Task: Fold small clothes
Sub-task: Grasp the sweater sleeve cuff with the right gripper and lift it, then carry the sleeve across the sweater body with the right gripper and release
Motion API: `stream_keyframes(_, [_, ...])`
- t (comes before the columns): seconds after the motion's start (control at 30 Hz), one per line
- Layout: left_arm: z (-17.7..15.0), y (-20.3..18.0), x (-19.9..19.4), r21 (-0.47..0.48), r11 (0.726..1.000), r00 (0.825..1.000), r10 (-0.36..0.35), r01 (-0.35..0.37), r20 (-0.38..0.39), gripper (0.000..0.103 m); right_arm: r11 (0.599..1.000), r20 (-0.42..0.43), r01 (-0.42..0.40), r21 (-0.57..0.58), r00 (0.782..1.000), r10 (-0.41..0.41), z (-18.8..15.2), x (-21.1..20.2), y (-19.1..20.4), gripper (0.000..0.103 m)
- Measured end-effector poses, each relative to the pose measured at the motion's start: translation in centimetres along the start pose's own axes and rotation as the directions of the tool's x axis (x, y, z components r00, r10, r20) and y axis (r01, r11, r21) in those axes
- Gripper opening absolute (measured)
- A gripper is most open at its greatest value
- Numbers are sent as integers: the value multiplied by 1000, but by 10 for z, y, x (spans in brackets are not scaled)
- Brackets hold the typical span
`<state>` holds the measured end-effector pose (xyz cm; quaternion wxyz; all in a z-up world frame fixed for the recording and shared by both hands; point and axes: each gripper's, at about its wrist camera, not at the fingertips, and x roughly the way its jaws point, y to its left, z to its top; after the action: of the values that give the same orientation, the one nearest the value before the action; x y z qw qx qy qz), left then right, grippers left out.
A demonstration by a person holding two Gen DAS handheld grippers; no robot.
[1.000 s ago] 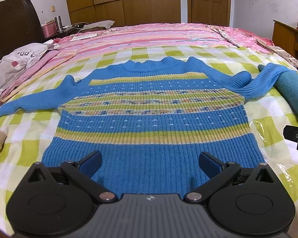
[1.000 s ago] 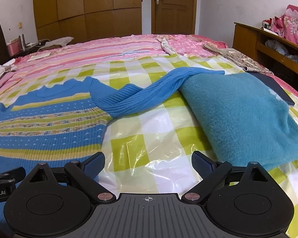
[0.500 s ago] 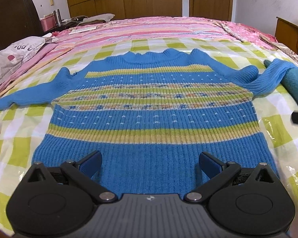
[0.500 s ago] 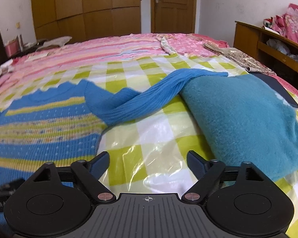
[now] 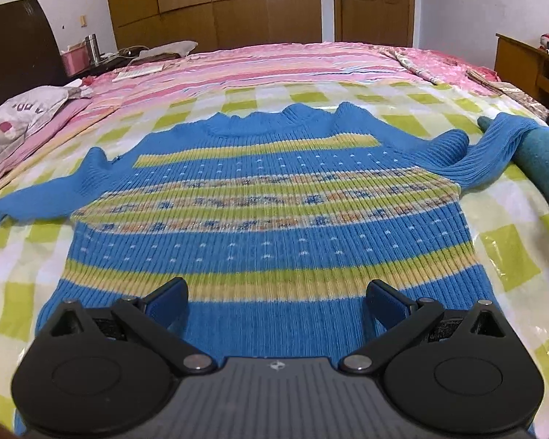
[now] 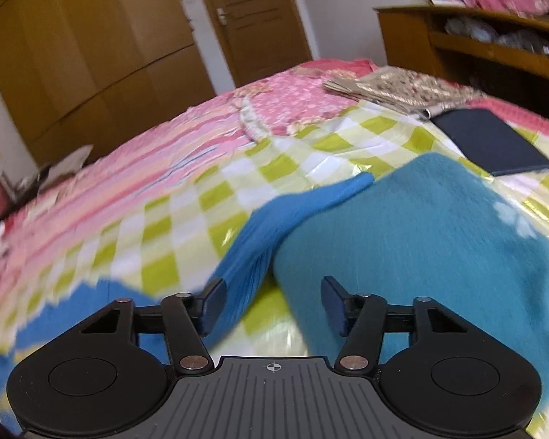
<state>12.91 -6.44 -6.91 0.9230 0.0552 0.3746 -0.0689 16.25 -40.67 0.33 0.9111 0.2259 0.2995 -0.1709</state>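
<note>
A small blue knit sweater (image 5: 267,226) with yellow and green stripes lies flat, front up, on the checked bed cover, both sleeves spread out. My left gripper (image 5: 276,298) is open and empty, just above the sweater's lower body. The sweater's right sleeve (image 6: 274,226) lies partly on a folded teal garment (image 6: 439,248). My right gripper (image 6: 272,303) is open, narrower than before, tilted, low over the gap between that sleeve and the teal garment. It holds nothing.
The bed has a green-and-white checked plastic sheet (image 5: 508,256) over pink bedding (image 5: 274,69). A grey pillow (image 5: 22,117) lies at the far left. A dark flat tablet-like item (image 6: 490,141) and patterned cloth (image 6: 395,89) lie at the right. Wooden shelves (image 6: 494,40) stand beyond.
My left gripper has moved forward over the sweater's hem. My right gripper has swung right and forward toward the right sleeve, tilted, and its jaws have narrowed somewhat.
</note>
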Motion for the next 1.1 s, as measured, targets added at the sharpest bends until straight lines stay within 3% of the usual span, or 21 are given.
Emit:
stream_keyframes(0.33, [-3,4,10,-6,1000,1000,-18,18,16,103,995,-46,-7,98,999,11,37,68,1,49])
stream_keyframes(0.4, [-5,5,11,-3,1000,1000,-24,24,18,103,993,-63,0,117,998,7,38,76,1,42])
stream_keyframes(0.47, [-5,7,11,-14,999,999,-33,33,14,103,989,-66,15,148,998,-5,37,81,-3,25])
stream_keyframes(0.53, [-6,9,12,-29,999,999,-39,39,10,103,982,-67,4,190,998,9,36,84,-11,17])
stream_keyframes(0.7, [-6,10,13,-31,999,999,-41,41,6,103,969,-2,-70,237,997,73,38,67,-16,12])
stream_keyframes(0.8, [-6,9,13,-28,999,999,-42,42,-1,103,981,64,-117,153,992,109,43,46,7,11])
stream_keyframes(0.93, [-9,11,12,-14,998,998,-56,56,-10,103,969,84,-247,-6,965,247,40,17,65,11])
stream_keyframes(1.0, [-9,13,10,7,997,997,-73,73,-29,103,940,54,-327,-94,942,332,29,6,101,11])
stream_keyframes(1.1, [-9,22,-1,11,995,990,-95,96,-101,103,860,-45,-448,-246,891,451,-4,-5,162,11])
